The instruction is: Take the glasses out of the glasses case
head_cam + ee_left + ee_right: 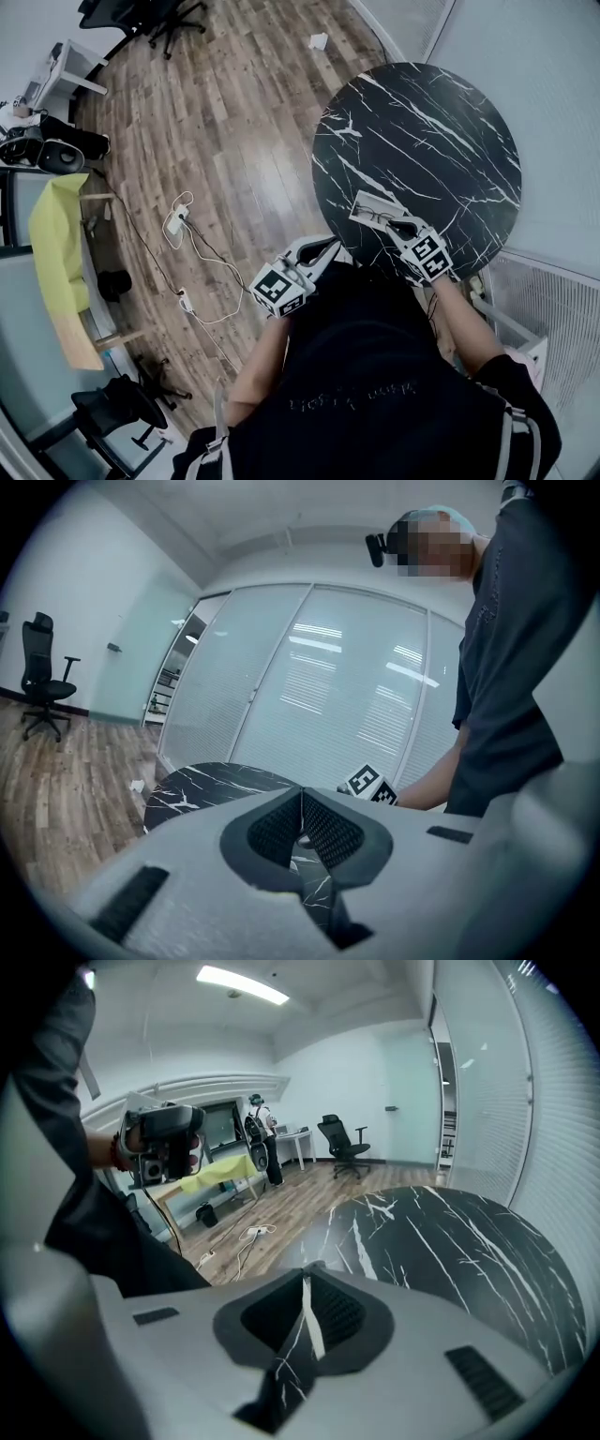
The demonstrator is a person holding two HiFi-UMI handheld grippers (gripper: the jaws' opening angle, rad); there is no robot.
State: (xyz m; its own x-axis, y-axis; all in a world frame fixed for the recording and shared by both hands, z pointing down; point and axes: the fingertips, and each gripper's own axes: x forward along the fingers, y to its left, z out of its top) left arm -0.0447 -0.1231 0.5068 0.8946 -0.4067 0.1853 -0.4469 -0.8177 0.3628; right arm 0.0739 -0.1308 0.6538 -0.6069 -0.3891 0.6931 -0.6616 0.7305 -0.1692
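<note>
- barely begun, by the look of it: glasses (380, 217) lying on the pale, flat glasses case (366, 206), just ahead of the right claw (405, 226); not yet lifted clear.
- cannot tell from the head view whether a lid is folded back or the case simply lies open.
- right claw closed at the near corner of the case; in the right gripper view a thin white strip pinched between the pads, likely the case's edge or flap.
- left claw (323, 247) closed with nothing between the pads, hanging off the desk (441, 131) on its near side, well apart from the case and close to the person's body.
- left to do: steady the case, take hold of the frame, carry it out and set it down.
- plenty of bare dark marble ahead of the right claw and to its outer side for laying the glasses.
- desk rim close behind the right claw, so little room for pulling back without the case sliding off.
- glass partition beyond the far rim; wooden floor (234, 122) with cables (192, 244) out past the left claw.
</note>
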